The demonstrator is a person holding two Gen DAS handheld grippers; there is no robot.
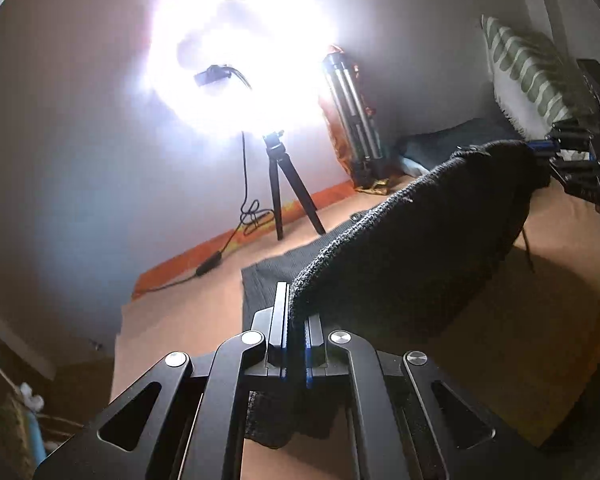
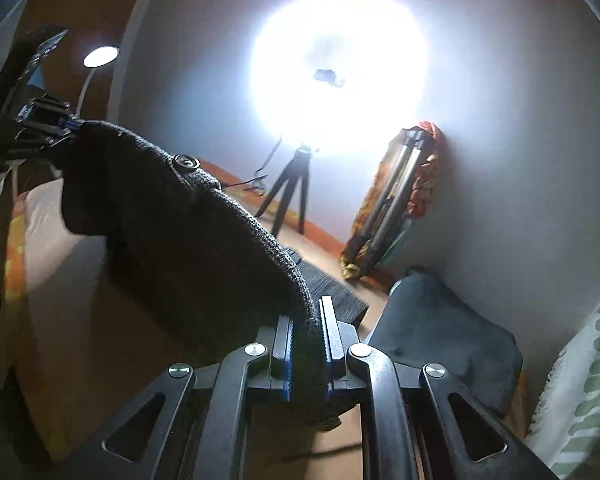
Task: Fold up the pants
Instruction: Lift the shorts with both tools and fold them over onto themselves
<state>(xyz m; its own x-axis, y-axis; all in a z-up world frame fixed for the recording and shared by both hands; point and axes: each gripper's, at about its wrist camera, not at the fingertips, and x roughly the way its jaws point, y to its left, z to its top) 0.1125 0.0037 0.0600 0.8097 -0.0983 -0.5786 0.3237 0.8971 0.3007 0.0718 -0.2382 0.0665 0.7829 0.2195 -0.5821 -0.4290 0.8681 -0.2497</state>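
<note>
Dark knit pants (image 1: pixel 416 248) hang stretched in the air between both grippers, above a peach-coloured sheet (image 1: pixel 180 320). My left gripper (image 1: pixel 296 320) is shut on one end of the waistband. My right gripper (image 2: pixel 306 332) is shut on the other end; it also shows in the left wrist view (image 1: pixel 556 152) at the far right. The left gripper shows in the right wrist view (image 2: pixel 56 124) at the upper left. A metal button (image 2: pixel 185 162) sits on the waistband. The lower part of the pants (image 1: pixel 276 276) lies flat on the sheet.
A bright ring light on a small black tripod (image 1: pixel 284 184) stands at the wall, its cable (image 1: pixel 236 232) trailing on the sheet. A folded silver tripod (image 1: pixel 352 120) leans against the wall. A green-patterned pillow (image 1: pixel 528 68) and a dark cloth (image 2: pixel 440 332) lie to the right.
</note>
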